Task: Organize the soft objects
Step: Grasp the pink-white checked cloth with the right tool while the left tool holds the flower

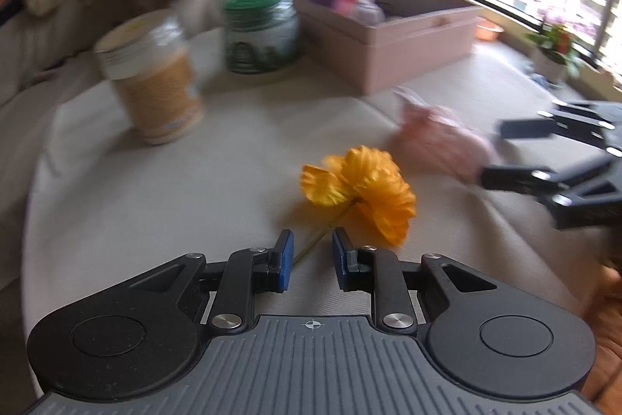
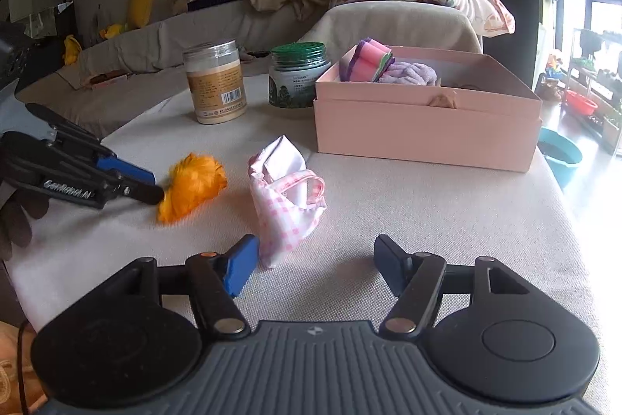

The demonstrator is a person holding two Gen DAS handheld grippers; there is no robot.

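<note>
Right tool [image 2: 315,267] gapes, tilted down behind pink cloth [image 2: 285,205] — left tool [image 1: 311,251] pinches flower stem [image 1: 324,236].

table [image 2: 388,212], cloth-covered | on it: box [image 2: 427,139], two jars [image 2: 215,84], flower [image 2: 194,185], pouch [image 2: 287,205]

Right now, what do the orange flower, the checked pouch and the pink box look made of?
Orange flower: probably artificial, matte fabric petals with frayed edges on a thin stem.
Checked pouch: soft woven cloth, pink-white gingham, creased and slumped.
Pink box: likely matte cardboard, with stiff flat walls and sharp corners.
</note>
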